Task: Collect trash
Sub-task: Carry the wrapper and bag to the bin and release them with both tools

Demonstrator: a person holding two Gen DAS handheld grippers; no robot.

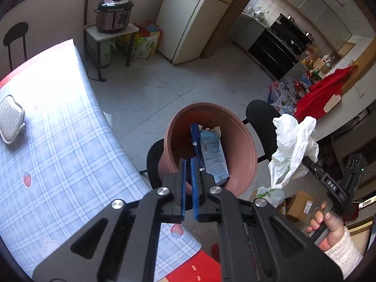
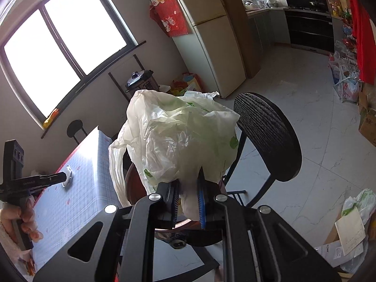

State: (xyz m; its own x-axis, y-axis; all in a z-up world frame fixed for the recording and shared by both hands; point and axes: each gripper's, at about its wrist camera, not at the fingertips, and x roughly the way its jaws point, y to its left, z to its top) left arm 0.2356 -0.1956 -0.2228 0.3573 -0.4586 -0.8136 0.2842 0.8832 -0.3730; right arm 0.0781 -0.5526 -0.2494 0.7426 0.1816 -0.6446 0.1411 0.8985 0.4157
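A brown plastic bin point(image 1: 239, 141) stands on a black stool beside the table and holds a blue carton point(image 1: 215, 155). My left gripper point(image 1: 188, 164) hovers just above the bin's near rim, its blue pads nearly together with nothing between them. My right gripper point(image 2: 189, 196) is shut on a crumpled white plastic bag point(image 2: 185, 138) with green print, held above the bin point(image 2: 131, 188), which the bag mostly hides. The bag also shows in the left wrist view point(image 1: 293, 148), to the right of the bin.
A table with a blue checked cloth point(image 1: 51, 155) lies to the left, with a grey pad point(image 1: 10, 119) on it. A black round chair point(image 2: 268, 136) stands behind the bin. Boxes and bags point(image 2: 352, 223) lie on the floor at right. A fridge point(image 2: 211, 47) stands at the back.
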